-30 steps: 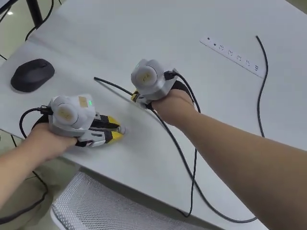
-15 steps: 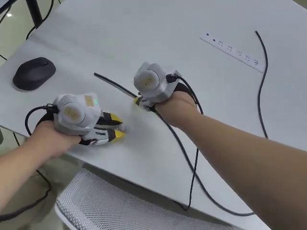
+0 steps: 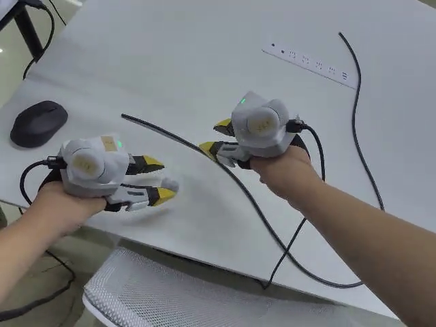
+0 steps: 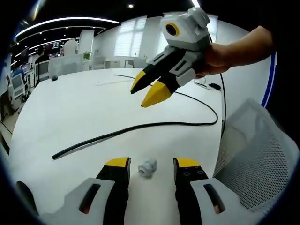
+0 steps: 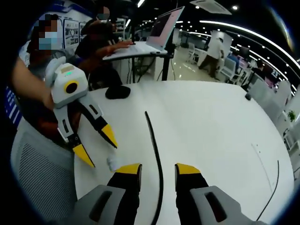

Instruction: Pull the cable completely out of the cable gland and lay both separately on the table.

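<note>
The black cable lies loose on the white table, free of the small white cable gland. The gland rests on the table between the yellow tips of my left gripper, which is open and not touching it. In the left gripper view the gland sits between the spread jaws of the left gripper. My right gripper hovers open just above the cable. In the right gripper view the cable runs between the parted jaws of the right gripper, ungripped.
A black mouse sits at the table's left. A white power strip and a second black cord lie at the far right. A mesh chair stands below the near table edge. People work at a laptop beyond.
The right gripper let go of the cable, opened and drew back to the right. The left gripper opened, leaving the gland on the table. The head camera shifted.
</note>
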Motion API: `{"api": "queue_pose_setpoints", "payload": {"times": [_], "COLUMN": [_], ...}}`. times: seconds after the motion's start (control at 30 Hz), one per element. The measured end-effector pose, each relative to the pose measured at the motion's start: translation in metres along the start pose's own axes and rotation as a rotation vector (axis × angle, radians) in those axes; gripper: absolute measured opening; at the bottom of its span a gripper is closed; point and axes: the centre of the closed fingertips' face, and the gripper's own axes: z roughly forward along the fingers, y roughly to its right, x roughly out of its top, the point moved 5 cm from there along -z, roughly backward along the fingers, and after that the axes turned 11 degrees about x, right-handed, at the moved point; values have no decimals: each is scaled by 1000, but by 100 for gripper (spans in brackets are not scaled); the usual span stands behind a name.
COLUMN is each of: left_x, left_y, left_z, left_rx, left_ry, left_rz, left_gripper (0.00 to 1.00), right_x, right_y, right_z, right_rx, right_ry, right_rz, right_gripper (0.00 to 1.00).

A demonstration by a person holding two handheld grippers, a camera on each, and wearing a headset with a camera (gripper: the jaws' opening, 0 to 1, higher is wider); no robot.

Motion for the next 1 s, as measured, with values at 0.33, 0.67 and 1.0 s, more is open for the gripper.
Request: {"api": "queue_pose_setpoints", "payload": {"times": [0.33,0.67,1.0], "left_x": [19,35,35], "left_y": [17,30,32], "left_z": [-8,-16,-26], "left_rx": [-27,-21,-15], "left_ry": [25,43,31], "left_rz": [-47,-70,-84], "left_gripper": [49,64,73], "right_x": [-42,-78,-102], "right_y": [-27,-60,-76], "right_z": [-54,-101,-122], "right_rx": [-10,-79,-120], "right_ry": [186,349,399], "right_rz": [163,289,357], "right_gripper": [45,67,79]}}
